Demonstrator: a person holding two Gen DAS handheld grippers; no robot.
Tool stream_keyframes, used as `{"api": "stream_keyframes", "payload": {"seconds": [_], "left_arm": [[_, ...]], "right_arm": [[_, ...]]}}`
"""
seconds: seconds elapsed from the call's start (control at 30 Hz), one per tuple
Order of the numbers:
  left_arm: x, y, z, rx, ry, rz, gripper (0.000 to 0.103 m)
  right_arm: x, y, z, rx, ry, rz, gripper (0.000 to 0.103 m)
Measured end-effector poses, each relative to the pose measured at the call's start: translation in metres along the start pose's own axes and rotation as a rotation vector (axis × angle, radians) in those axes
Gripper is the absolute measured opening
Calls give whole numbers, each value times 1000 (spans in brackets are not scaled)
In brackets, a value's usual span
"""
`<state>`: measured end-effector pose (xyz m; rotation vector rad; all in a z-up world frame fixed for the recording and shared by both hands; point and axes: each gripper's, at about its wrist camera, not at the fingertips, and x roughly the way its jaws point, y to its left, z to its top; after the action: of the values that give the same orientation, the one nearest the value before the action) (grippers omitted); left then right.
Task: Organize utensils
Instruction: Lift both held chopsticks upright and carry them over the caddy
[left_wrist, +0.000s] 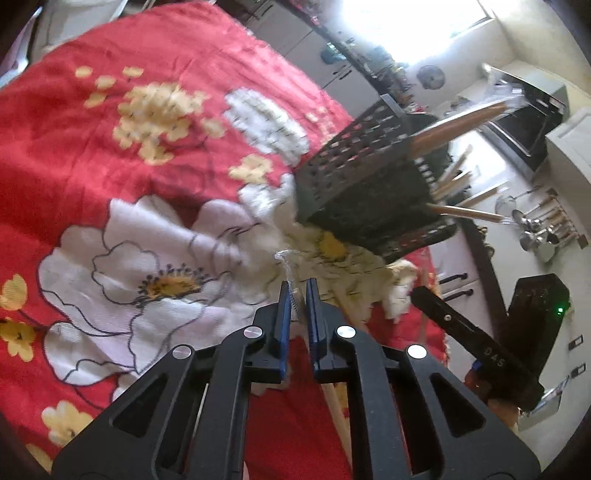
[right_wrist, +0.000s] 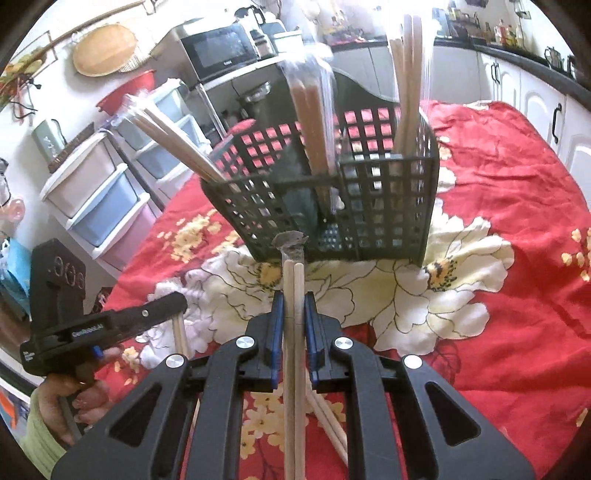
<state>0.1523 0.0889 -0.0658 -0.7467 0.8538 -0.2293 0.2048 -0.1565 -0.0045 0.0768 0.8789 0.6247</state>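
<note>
A black lattice basket (right_wrist: 388, 206) stands on the red flowered cloth, with wrapped chopstick bundles upright in its compartments. My right gripper (right_wrist: 293, 306) is shut on a plastic-wrapped pair of wooden chopsticks (right_wrist: 294, 280); the twisted wrap end points at the basket's near wall. In the left wrist view the basket (left_wrist: 369, 184) lies ahead and to the right. My left gripper (left_wrist: 298, 299) is nearly closed on the thin twisted wrap end (left_wrist: 290, 280) of another chopstick pack (left_wrist: 334, 410), whose sticks hang below the fingers. The left gripper (right_wrist: 177, 299) shows at the left, in a hand.
The red cloth (right_wrist: 517, 192) with white and yellow flowers covers the whole surface. More chopsticks (right_wrist: 328, 421) lie on it under my right gripper. Stacked plastic drawers (right_wrist: 99, 199) and a microwave (right_wrist: 218, 51) stand beyond the far edge. Ladles (left_wrist: 543, 229) hang on the wall.
</note>
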Motion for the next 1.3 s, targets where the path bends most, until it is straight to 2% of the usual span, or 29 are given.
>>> {"api": "stream_keyframes", "payload": {"seconds": [0.4,0.5,0.53,1.3], "left_arm": [[-47,-69,6,177,-139,-72,2],[-52,-81,6,216,-155,-82,2],[-53,-85,7,228,-159,-84,2],[-70,-158,29,437,-276,-92,2]], "right_arm": [[-47,16,4,-51,-134,28,11],[-58,16,5,-58,-169,21,10],[-62,15,5,-59,-179,18,6],[-121,-4,31,-72,-415,-84,6]]}}
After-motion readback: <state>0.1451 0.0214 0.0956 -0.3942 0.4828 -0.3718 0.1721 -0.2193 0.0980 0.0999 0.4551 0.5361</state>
